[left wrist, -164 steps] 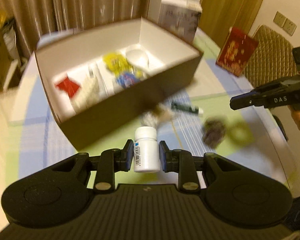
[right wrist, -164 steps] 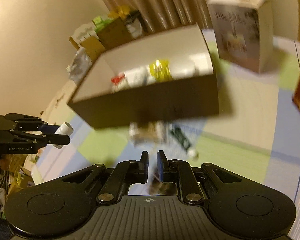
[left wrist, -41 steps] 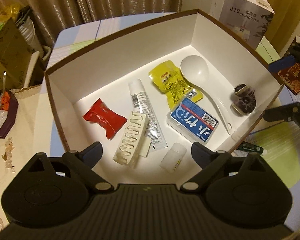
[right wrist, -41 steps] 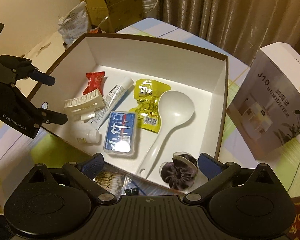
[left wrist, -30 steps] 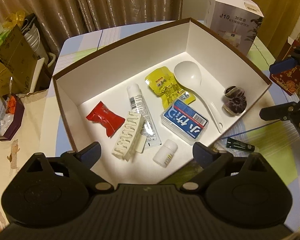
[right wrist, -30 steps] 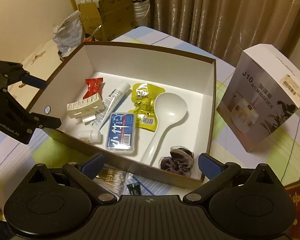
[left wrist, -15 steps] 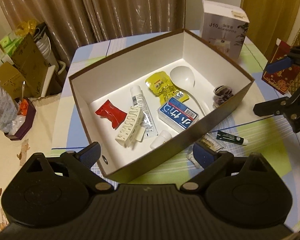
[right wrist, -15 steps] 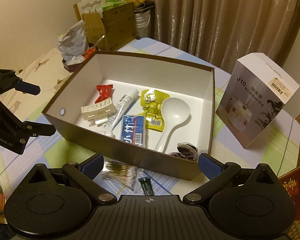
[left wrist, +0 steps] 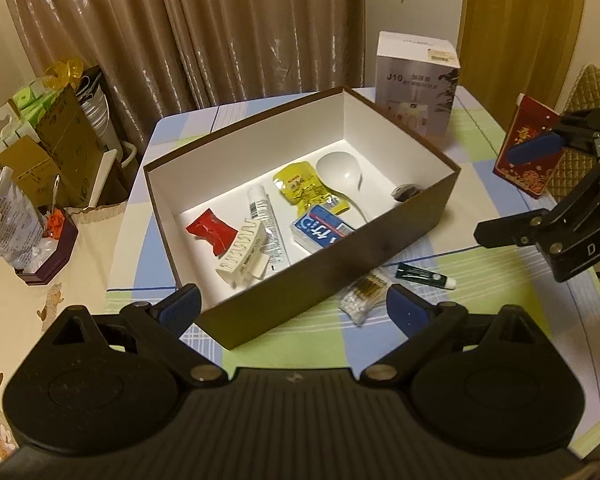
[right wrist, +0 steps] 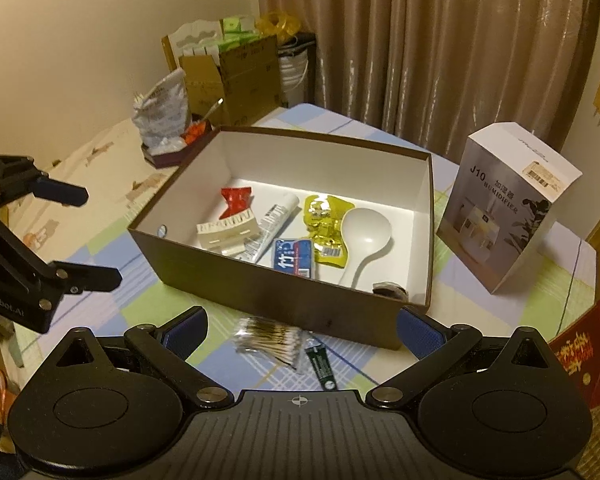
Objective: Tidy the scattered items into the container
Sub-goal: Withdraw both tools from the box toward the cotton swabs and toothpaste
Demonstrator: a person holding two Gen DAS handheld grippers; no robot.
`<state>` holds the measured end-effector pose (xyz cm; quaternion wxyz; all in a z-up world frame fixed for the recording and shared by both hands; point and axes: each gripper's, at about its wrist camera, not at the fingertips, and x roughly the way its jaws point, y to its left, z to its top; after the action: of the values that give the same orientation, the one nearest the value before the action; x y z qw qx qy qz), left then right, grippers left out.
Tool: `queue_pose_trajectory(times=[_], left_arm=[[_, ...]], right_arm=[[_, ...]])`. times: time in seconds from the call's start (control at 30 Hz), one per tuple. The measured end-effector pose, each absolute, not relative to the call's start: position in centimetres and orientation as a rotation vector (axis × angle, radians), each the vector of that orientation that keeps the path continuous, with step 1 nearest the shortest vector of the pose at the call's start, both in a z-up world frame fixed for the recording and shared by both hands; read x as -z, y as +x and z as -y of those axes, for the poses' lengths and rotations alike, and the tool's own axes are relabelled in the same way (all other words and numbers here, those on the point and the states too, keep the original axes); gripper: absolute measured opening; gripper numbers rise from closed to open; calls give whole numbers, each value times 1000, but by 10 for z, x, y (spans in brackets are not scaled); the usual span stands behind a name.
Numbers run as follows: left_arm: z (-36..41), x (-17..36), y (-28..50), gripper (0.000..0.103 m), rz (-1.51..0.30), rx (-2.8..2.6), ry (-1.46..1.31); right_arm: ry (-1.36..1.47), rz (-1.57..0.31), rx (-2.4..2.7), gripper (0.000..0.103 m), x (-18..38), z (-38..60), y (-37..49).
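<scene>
Both grippers hovered above the table, near side of the box, jaws spread wide and holding nothing: left gripper (left wrist: pixel 293 308) and right gripper (right wrist: pixel 302 334). Brown box (left wrist: pixel 340 270) with white inside sat on the checked tablecloth (right wrist: pixel 112 304). Inside it lay a red packet (left wrist: pixel 212 233), cream hair claw (left wrist: pixel 243 255), white tube (left wrist: pixel 267 227), yellow pouch (left wrist: pixel 303 186), white spoon (left wrist: pixel 342 173), blue-and-white pack (left wrist: pixel 320 233) and a dark scrunchie (left wrist: pixel 407 191) in the right corner, mostly hidden by the wall. White tube lay between hair claw and blue-and-white pack, touching the claw. Spoon bowl pointed to the far wall, handle ran toward the near wall. Two items lay outside on the cloth, just beside the box's near wall: a bag of cotton swabs (left wrist: pixel 365 294) and a small dark green tube (left wrist: pixel 425 276) with a white cap. In the right wrist view the swab bag (right wrist: pixel 269 342) sat between the fingers, green tube (right wrist: pixel 320 366) touching its right edge. White humidifier carton (right wrist: pixel 502 210) stood upright to the right of the box, apart from it. Red packet-like card (left wrist: pixel 528 152) stood further right.
</scene>
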<state>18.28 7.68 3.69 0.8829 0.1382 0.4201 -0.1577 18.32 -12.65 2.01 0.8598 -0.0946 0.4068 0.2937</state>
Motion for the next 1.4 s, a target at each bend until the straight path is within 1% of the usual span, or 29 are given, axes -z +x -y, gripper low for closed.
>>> queue_pose_trajectory(times=[0.43,0.63,0.9,1.4], left_arm=[[-65,-39,146,99,-846,313,282],[-58,-38,130,99,-796,298,303],[-53,-26,116,99,-780,321,302],[-65,1,115,99,-844,322,235]], right_arm=[[-196,-791,-609,103,-24,142,146],[-205,-793,-603,103,-17,147,133],[-206,-814,-600,103,-3,147,115],[-164,-880,-563,103,19,148,114]])
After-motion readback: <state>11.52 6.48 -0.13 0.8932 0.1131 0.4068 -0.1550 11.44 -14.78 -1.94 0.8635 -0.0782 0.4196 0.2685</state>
